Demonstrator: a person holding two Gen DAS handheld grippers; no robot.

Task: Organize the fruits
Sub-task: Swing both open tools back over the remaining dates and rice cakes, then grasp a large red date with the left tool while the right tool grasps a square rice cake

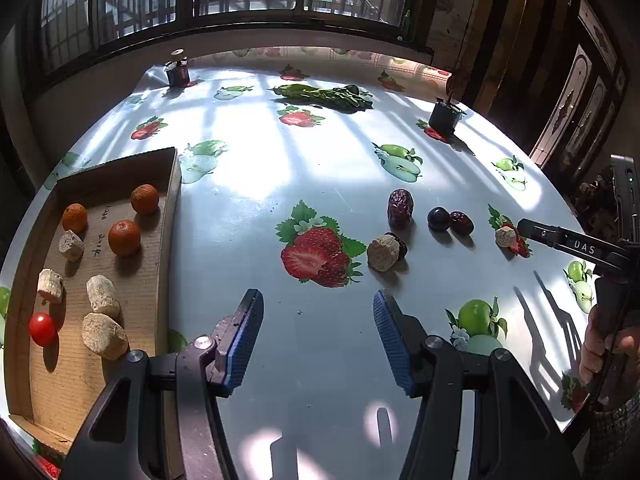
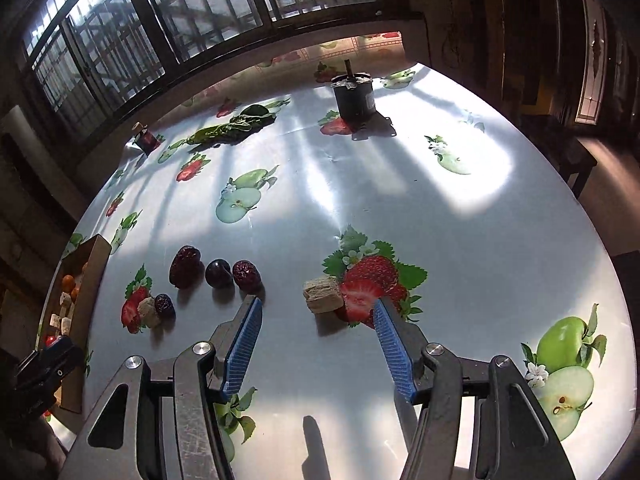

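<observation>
Just ahead of the right gripper fingers lies a beige chunk, untouched

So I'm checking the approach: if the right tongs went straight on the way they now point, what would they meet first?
Probably the pale cut chunk on the printed strawberry; it lies just ahead of the open right tongs, slightly past the tips, though depth is unclear.

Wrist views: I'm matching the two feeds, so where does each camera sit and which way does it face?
Left wrist: on the left gripper, angled down over the table; box at left, right gripper and a hand at right.
Right wrist: on the right gripper, angled down at a beige chunk; its own open fingers show.
Shared: dates, greens, windows.
</observation>
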